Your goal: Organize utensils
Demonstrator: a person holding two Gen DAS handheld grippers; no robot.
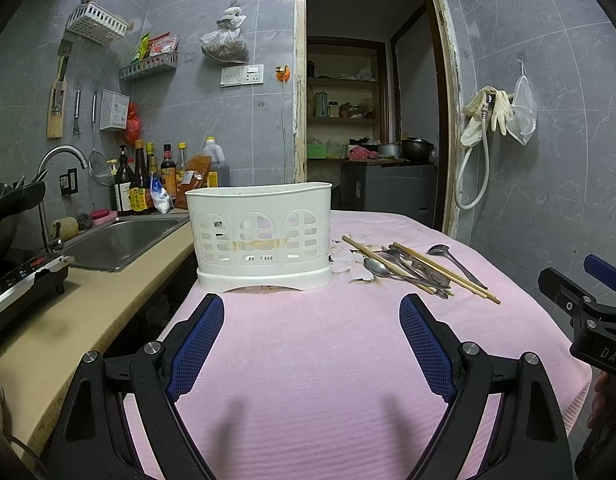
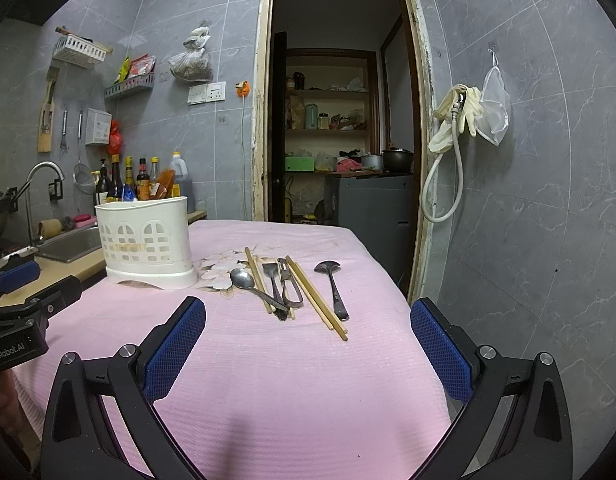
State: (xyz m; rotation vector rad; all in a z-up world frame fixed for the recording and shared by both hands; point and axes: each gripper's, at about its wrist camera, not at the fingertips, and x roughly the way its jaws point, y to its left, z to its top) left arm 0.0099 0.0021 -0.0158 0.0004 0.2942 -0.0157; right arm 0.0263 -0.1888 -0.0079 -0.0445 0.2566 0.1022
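A white slotted utensil holder [image 1: 262,236] stands upright on the pink cloth [image 1: 315,360]; it also shows in the right wrist view [image 2: 146,242]. To its right lies a loose pile: a round spoon [image 2: 244,280], wooden chopsticks [image 2: 315,298], a spatula [image 2: 272,276], a peeler [image 2: 288,286] and a ladle-shaped spoon [image 2: 331,280]. The pile shows in the left wrist view [image 1: 411,266]. My left gripper [image 1: 311,308] is open and empty, in front of the holder. My right gripper [image 2: 308,312] is open and empty, just short of the pile.
A steel sink [image 1: 120,236] and a beige counter [image 1: 68,312] lie left of the table, with sauce bottles [image 1: 148,184] behind. An induction cooker [image 1: 20,284] sits at the far left. An open doorway [image 2: 343,132] is beyond the table. The table edge drops off at right [image 2: 395,292].
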